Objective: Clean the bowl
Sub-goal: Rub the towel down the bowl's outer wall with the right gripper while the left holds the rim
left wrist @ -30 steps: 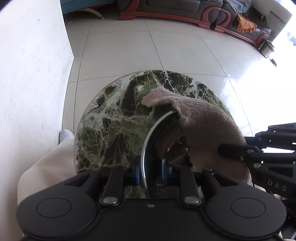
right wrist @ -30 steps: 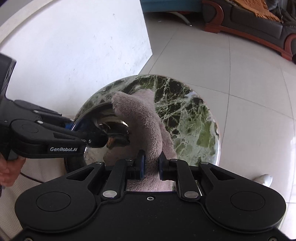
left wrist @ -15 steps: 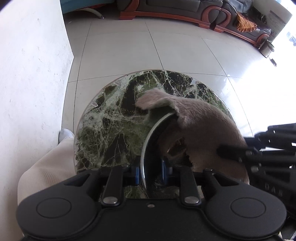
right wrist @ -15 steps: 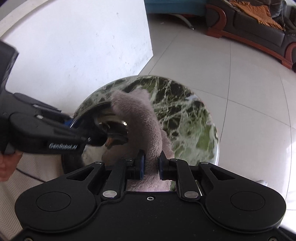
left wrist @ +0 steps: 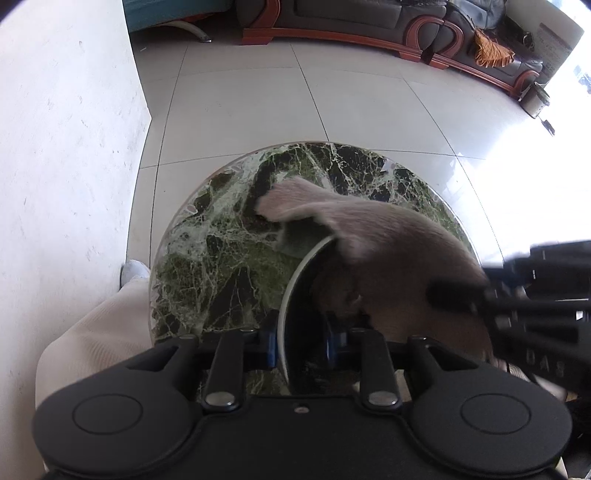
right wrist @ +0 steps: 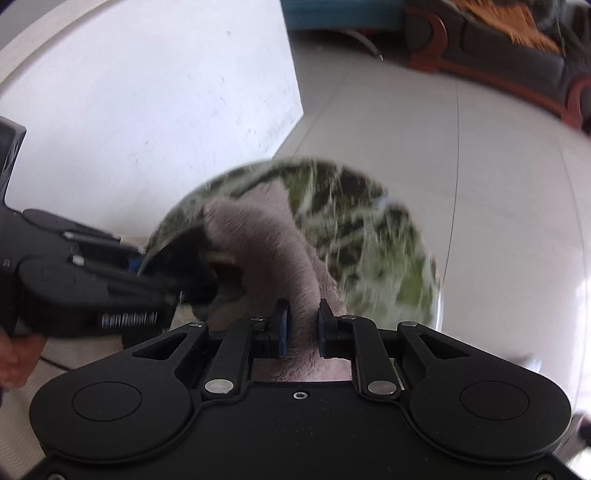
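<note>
A shiny metal bowl stands tilted on its edge over the round green marble table. My left gripper is shut on the bowl's rim, one pad on each side of the wall. A fluffy grey-pink cloth is draped over the bowl's far rim and into its hollow. My right gripper comes in from the right; its jaws are opening slightly, with a fold of the cloth still pinched between the pads. The right wrist view is motion-blurred. The bowl's bottom is hidden by the cloth.
A white wall stands close on the left. A person's leg in light trousers and a shoe are beside the table. Tiled floor lies beyond, with a dark sofa at the back. A hand holds the left gripper's handle.
The cloth's loose corner has swung leftward across the table past the bowl's rim, dragged by the right gripper. The left gripper and bowl have stayed put.
</note>
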The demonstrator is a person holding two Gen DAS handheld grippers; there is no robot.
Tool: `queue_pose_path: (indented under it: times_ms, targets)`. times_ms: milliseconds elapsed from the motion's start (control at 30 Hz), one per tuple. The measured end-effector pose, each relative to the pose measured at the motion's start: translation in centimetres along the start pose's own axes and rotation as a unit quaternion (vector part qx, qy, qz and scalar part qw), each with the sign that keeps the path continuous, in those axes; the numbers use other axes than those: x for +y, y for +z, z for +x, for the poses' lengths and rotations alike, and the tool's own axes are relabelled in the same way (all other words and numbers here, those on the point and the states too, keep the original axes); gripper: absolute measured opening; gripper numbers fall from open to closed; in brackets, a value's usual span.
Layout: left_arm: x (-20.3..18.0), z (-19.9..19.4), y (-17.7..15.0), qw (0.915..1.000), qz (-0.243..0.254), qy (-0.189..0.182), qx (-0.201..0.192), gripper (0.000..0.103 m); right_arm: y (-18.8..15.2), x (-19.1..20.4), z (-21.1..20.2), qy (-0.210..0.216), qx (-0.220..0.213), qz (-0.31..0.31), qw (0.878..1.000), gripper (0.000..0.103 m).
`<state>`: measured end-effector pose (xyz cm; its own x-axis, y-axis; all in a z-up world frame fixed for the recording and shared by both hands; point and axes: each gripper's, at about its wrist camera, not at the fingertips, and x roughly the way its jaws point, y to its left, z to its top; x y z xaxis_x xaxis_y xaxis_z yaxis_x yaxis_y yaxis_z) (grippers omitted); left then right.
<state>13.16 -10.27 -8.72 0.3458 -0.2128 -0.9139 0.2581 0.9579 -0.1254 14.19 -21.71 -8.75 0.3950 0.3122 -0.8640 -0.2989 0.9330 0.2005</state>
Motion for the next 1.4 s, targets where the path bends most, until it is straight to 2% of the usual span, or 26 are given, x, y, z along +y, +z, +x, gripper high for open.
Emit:
queue_pose_path:
  times_ms: [233, 367, 467, 600, 767, 967, 1100, 1233, 1400]
  targets:
    - [0.5, -0.1, 0.2, 0.9999, -0.007, -0.008, -0.001, 0.021, -1.7, 0.3, -1.6, 0.014, -0.008, 0.046, 0.999, 0.023]
    - [0.8, -1.3, 0.8, 0.9998, 0.003, -0.015, -0.017, 0.021, -1.4, 1.0, -1.4, -0.005, -0.015, 0.015, 1.0, 0.023]
    - [0.1, -2.1, 1.9, 0.9983, 0.042, -0.018, -0.036, 0.021, -1.4, 1.6, -1.2, -0.019, -0.018, -0.019, 0.999, 0.021]
    - [-0.7, -0.9, 3.3, 0.9965, 0.078, -0.018, -0.023, 0.021, -1.1, 1.8, -1.0, -0.025, -0.022, -0.036, 0.999, 0.02]
    - [0.2, -0.8, 2.7, 0.9979, 0.057, -0.029, 0.006, 0.011, 0.3, 1.5, -0.7, -0.038, -0.031, -0.067, 0.997, 0.015]
    - [0.7, -0.8, 0.5, 0.9972, 0.04, -0.046, 0.044, 0.013, 3.8, 1.2, 0.5, -0.02, -0.036, -0.104, 0.994, 0.017]
    - [0.5, -0.5, 0.1, 0.998, 0.02, -0.04, 0.044, 0.014, 4.3, 1.8, -0.3, -0.017, -0.042, -0.126, 0.991, 0.02]
    - [0.0, -0.5, 0.1, 0.9982, 0.031, -0.034, 0.038, 0.014, 4.9, 1.7, -1.0, -0.003, -0.05, -0.13, 0.99, 0.02]
    - [0.2, -0.4, 0.2, 0.9986, 0.015, -0.033, 0.039, 0.015, 6.0, 2.4, 0.9, 0.009, -0.031, -0.147, 0.989, 0.023]
